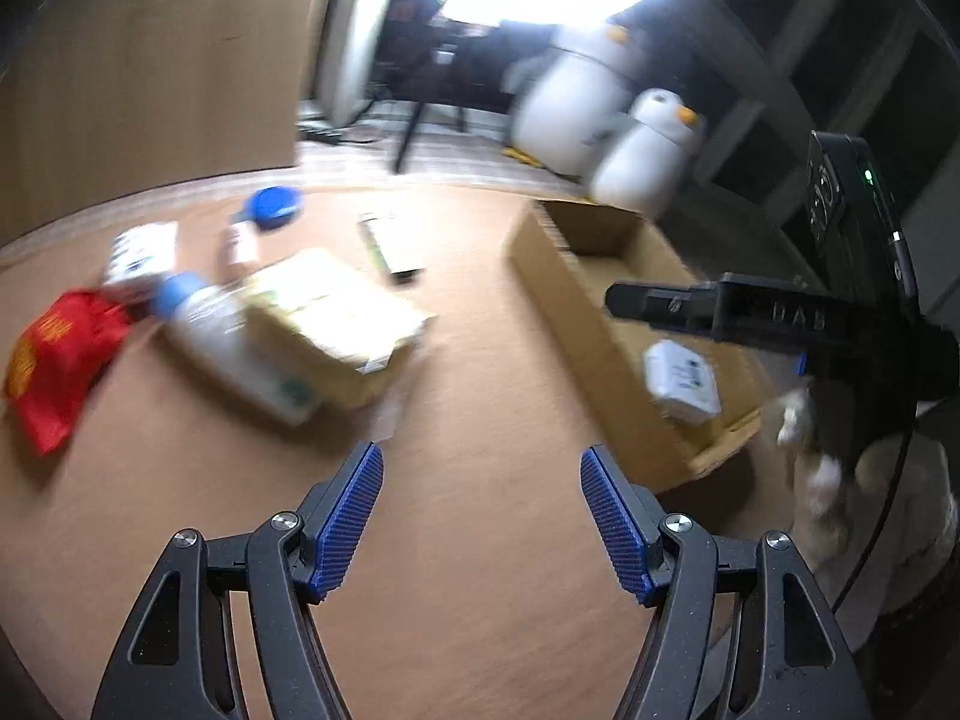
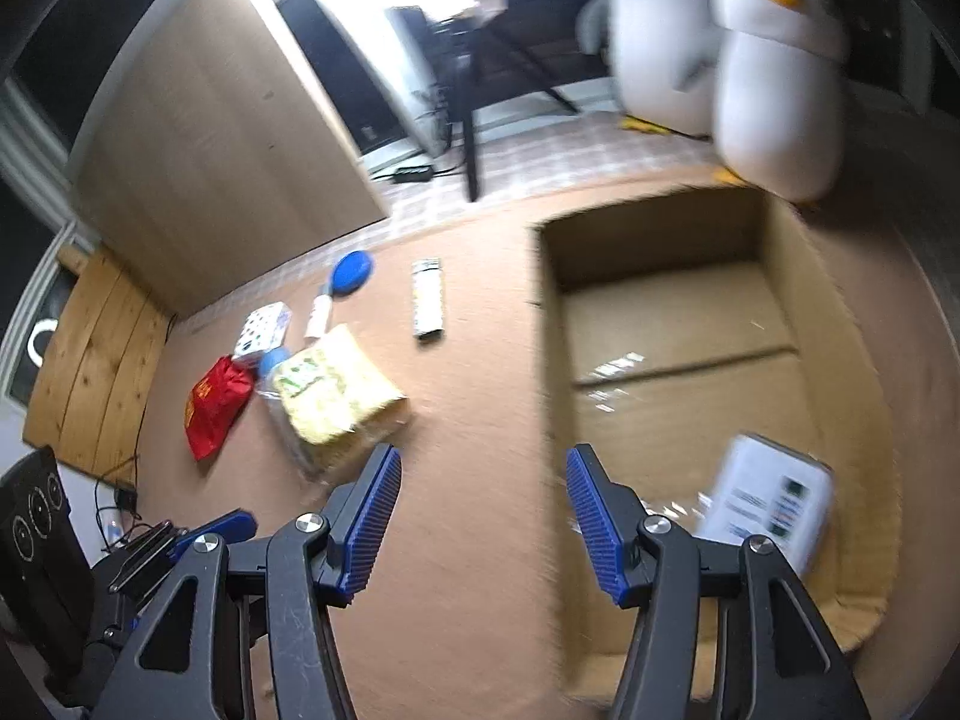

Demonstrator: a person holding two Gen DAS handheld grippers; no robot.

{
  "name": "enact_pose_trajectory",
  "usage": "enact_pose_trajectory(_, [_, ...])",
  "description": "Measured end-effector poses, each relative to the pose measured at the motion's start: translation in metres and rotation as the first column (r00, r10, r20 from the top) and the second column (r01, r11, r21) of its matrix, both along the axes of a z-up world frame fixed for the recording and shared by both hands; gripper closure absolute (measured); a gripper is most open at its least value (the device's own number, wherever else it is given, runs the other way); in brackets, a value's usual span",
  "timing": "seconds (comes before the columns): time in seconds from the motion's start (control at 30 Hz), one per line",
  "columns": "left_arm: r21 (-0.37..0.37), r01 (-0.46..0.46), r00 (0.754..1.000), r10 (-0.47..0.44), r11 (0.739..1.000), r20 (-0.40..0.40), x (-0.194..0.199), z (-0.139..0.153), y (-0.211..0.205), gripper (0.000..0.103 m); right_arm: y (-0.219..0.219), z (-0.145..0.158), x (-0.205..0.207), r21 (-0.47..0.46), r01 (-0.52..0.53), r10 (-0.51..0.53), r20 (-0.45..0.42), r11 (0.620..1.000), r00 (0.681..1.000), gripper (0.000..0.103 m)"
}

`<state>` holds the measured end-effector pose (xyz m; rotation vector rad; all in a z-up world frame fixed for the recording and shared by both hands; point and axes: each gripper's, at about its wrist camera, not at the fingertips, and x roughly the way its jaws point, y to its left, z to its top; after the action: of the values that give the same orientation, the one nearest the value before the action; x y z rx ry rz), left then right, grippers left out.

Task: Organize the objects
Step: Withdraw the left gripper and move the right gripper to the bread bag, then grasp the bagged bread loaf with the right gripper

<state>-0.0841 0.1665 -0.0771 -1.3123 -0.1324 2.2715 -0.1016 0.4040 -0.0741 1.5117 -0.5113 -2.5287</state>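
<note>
An open cardboard box [image 1: 576,300] [image 2: 666,324] stands on the brown table with a white packet [image 1: 681,381] [image 2: 771,501] inside it. To its left lie a yellow bag [image 1: 336,306] [image 2: 336,390], a bottle with a blue cap [image 1: 222,330] [image 2: 273,363], a red pouch [image 1: 57,354] [image 2: 213,405], a white patterned box [image 1: 141,252] [image 2: 261,330], a blue disc [image 1: 273,207] [image 2: 352,273], a small tube [image 2: 318,315] and a slim white pack [image 1: 387,246] [image 2: 427,300]. My left gripper [image 1: 482,483] is open and empty above the table. My right gripper [image 2: 483,483] is open and empty over the box's left wall.
Two white penguin plush toys [image 1: 648,156] [image 2: 774,90] stand behind the box. A wooden panel [image 1: 150,78] rises at the table's back left. The right gripper's body [image 1: 780,312] reaches over the box. A wooden crate [image 2: 90,360] sits at the far left.
</note>
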Motion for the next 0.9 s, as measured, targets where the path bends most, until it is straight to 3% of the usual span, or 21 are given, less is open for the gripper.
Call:
enact_pose_trajectory(0.33, [-0.019, -0.153, 0.988, 0.153, 0.988, 0.02, 0.017, -0.01, -0.097, 0.031, -0.073, -0.003, -0.068, 0.014, -0.154, 0.153, 0.033, 0.988, 0.988, 0.049])
enact_pose_trajectory(0.5, [-0.02, -0.186, 0.982, 0.186, 0.982, 0.026, 0.023, -0.013, -0.116, 0.031, -0.106, -0.012, -0.102, 0.047, -0.21, 0.207, 0.061, 0.977, 0.976, 0.049])
enact_pose_trajectory(0.9, [-0.028, -0.25, 0.967, 0.251, 0.968, 0.045, 0.029, -0.019, -0.146, 0.031, -0.149, -0.049, -0.172, 0.086, -0.243, 0.229, 0.147, 0.966, 0.962, 0.05])
